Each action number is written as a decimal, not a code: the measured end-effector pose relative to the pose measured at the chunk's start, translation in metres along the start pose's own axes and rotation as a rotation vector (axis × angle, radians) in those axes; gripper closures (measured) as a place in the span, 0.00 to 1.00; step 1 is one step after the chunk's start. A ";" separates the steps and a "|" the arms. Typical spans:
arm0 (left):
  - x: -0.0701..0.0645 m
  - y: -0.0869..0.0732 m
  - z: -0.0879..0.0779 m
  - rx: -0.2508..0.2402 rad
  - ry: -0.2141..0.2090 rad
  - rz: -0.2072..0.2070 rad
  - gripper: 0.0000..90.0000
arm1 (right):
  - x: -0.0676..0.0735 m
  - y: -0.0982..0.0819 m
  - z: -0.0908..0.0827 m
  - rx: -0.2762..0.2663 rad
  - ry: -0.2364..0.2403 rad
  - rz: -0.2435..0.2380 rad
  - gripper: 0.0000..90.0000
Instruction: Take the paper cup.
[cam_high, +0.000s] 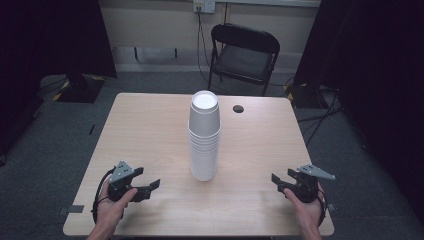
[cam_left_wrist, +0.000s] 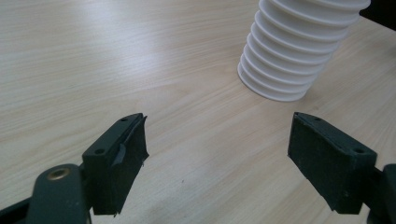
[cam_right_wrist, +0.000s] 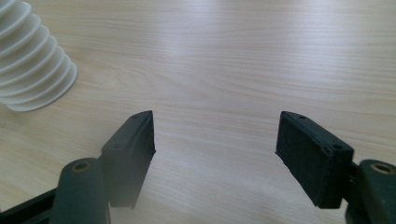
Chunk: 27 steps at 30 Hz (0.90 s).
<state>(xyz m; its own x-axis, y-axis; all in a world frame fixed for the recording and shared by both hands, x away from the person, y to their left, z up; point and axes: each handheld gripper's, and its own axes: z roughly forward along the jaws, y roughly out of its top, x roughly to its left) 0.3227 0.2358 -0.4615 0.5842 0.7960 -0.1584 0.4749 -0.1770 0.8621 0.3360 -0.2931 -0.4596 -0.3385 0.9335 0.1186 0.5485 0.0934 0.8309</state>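
Observation:
A tall stack of white foam cups (cam_high: 204, 137) stands upside down in the middle of the light wooden table (cam_high: 150, 130). My left gripper (cam_high: 150, 182) rests near the front left, held in a hand, its jaws wide open and empty. The stack (cam_left_wrist: 299, 46) appears ahead and to the right of the left gripper (cam_left_wrist: 217, 126). At the front right my right gripper (cam_high: 282, 179) is also open with nothing in it. In the right gripper view, bare wood lies between the jaws of the right gripper (cam_right_wrist: 215, 126), and the stack's base (cam_right_wrist: 32, 65) sits at the upper left.
A small dark round hole (cam_high: 238, 108) marks the table's far side, right of the stack. A black folding chair (cam_high: 243, 52) stands behind the table. Dark curtains hang at both sides, and cables run across the grey floor.

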 end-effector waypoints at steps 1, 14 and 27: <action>-0.001 0.000 0.000 -0.011 -0.011 -0.009 0.21 | 0.001 0.000 -0.001 -0.009 -0.016 -0.002 0.31; -0.001 0.006 0.003 -0.007 0.024 0.004 0.21 | 0.003 0.005 0.003 0.014 0.083 -0.029 0.32; -0.018 0.021 -0.007 -0.082 -0.011 0.018 0.21 | 0.014 0.001 0.000 0.036 0.098 -0.060 0.27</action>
<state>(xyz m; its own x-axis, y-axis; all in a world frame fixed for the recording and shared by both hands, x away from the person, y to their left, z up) 0.3174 0.2217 -0.4367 0.5994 0.7867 -0.1475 0.4093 -0.1429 0.9011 0.3319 -0.2800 -0.4570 -0.4433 0.8878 0.1234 0.5519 0.1619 0.8180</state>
